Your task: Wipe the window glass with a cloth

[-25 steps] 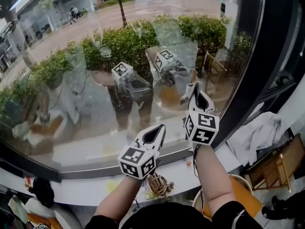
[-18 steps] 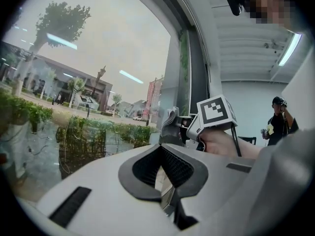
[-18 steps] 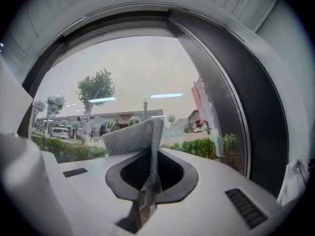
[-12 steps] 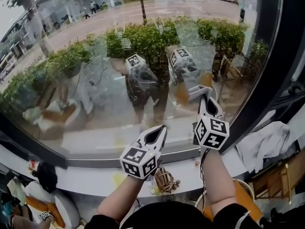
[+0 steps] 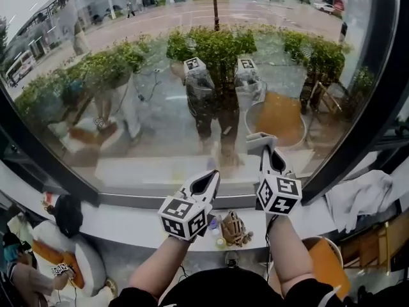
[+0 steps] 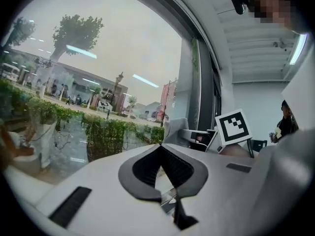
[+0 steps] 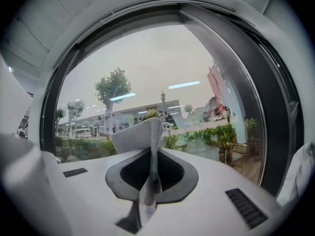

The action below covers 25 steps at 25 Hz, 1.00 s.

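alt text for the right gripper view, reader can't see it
The white right gripper is shut on a folded grey woven cloth, which stands up from its jaws in front of the large window glass. Beyond the glass are a tree, hedges and buildings under a pale sky.

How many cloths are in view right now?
2. A grey textured cloth pinched in the right gripper; a crumpled white cloth lying at the far right. Others may be hidden.
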Tool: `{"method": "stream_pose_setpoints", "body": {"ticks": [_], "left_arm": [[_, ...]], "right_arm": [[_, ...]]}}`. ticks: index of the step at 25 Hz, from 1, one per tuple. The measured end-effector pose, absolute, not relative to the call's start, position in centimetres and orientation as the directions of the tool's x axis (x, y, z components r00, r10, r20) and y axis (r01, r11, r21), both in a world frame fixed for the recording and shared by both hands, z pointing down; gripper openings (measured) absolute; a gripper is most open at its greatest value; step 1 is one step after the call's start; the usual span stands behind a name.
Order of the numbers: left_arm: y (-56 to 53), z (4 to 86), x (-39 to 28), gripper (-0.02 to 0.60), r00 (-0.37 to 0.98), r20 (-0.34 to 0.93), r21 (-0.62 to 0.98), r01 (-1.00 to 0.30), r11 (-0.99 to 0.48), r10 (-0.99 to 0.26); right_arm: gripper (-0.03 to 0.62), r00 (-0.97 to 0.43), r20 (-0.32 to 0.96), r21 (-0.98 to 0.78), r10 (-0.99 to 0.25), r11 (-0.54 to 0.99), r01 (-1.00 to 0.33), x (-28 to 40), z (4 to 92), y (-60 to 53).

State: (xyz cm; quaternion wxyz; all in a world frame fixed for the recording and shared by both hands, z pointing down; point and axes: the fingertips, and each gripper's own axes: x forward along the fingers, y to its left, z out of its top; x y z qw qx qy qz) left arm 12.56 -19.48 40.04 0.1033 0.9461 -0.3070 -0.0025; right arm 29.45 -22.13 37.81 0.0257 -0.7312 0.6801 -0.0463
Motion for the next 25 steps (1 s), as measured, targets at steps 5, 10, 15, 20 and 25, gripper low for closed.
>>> {"method": "stream_pose_setpoints", "body": {"ticks": [5,10,15,20,25], "left_arm": [[-17.0,41.1,6.0,0.008,0.782,0.066,0.217,-0.617,-0.756,-0.619],[-14.5,42.8,-0.3,0.008,0.748,0.084,0.244,-0.656,-0.715,-0.658],[-11.4,44.4,-5.5,0.008,0.724,0.103,0.261,-0.681,-0.684,-0.682],[-8.6,45.8,-8.9,0.008,0.719,0.123,0.279,-0.686,-0.672,-0.684],[-6.2,46.7,-10.5,0.008,0.728,0.13,0.295,-0.676,-0.675,-0.673]], "right_arm": [[0.04,0.002,0.07,-0.096,-0.998,-0.009,-0.995,22.5,39.7,-18.8],[0.039,-0.056,0.1,-0.11,-0.993,0.045,-0.993,16.2,41.6,-15.3],[0.04,-0.102,0.129,-0.133,-0.986,0.085,-0.987,11.0,43.4,-11.8],[0.038,-0.144,0.15,-0.168,-0.978,0.118,-0.979,7.0,45.1,-8.6],[0.04,-0.158,0.164,-0.18,-0.974,0.128,-0.975,4.7,46.3,-5.8]]}}
